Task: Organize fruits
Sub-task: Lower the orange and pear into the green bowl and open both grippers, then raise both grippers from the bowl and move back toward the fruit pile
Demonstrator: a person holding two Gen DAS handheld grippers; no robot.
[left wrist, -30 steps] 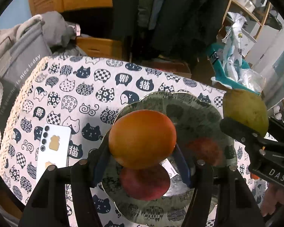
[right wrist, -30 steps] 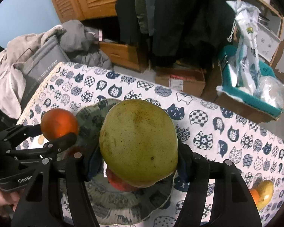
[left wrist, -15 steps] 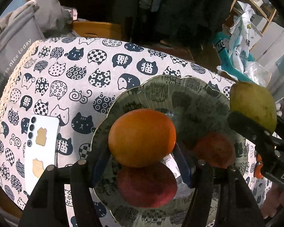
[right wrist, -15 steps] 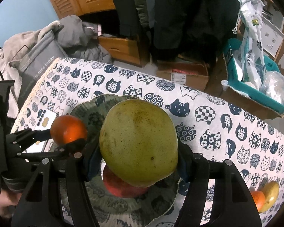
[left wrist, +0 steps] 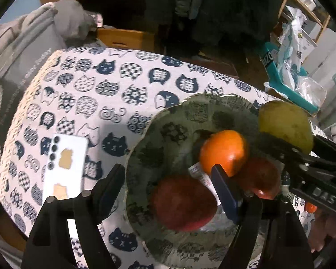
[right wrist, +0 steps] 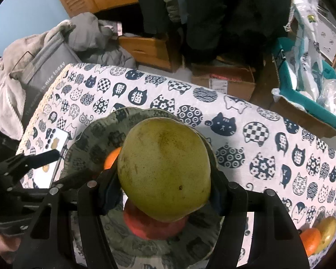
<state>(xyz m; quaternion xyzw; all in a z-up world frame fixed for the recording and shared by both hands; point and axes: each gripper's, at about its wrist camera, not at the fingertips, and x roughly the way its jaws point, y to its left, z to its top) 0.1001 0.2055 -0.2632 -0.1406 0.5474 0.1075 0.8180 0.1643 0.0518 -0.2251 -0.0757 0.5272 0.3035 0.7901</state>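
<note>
Orange just let go onto the plate; green fruit next.

My left gripper (left wrist: pixel 168 186) has its fingers spreading, nothing pinched between them; the smooth, glossy orange (left wrist: pixel 224 151) sits on the scalloped, patterned plate (left wrist: pixel 168 121) against two round red fruits (left wrist: pixel 181 201). My right gripper (right wrist: pixel 165 192) pinches the large, dull-skinned, speckled green fruit (right wrist: pixel 164 170) above the same plate. I judge the next move calls for lowering it into the bare part of the plate, since round fruit rolls. Two more fruits (right wrist: pixel 318 235) wait on the cloth-covered counter (right wrist: pixel 257 121).
</note>
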